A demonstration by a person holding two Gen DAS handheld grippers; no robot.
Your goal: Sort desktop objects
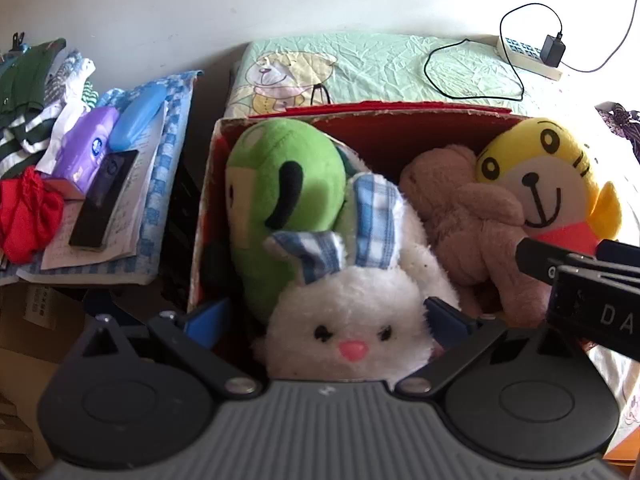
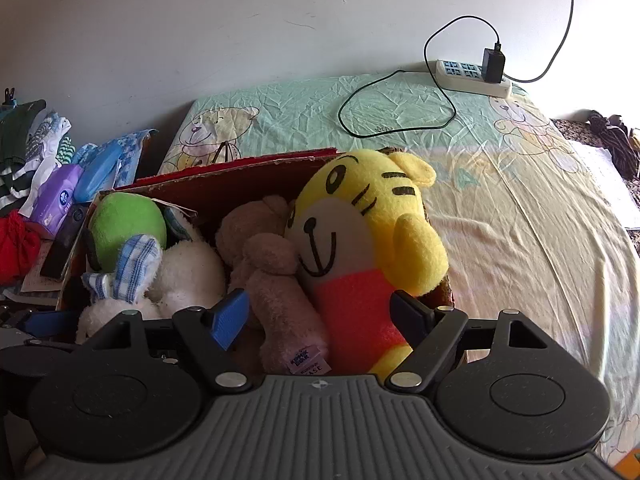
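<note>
Right wrist view: the right gripper [image 2: 320,316] hangs wide open and empty over the red cardboard box [image 2: 240,184], its jaws straddling the yellow tiger plush [image 2: 360,232], which stands upright at centre frame, long axis running up-frame away from the jaws. At lower centre of the left wrist view, the left gripper [image 1: 324,320], equally open, brackets the white rabbit plush [image 1: 352,320].

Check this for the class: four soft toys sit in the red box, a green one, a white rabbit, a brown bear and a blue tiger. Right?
One slip: the tiger is yellow, not blue, as the right wrist view shows plainly. The rest stands: the green toy, the white rabbit and the brown bear share the red box with it.
</note>
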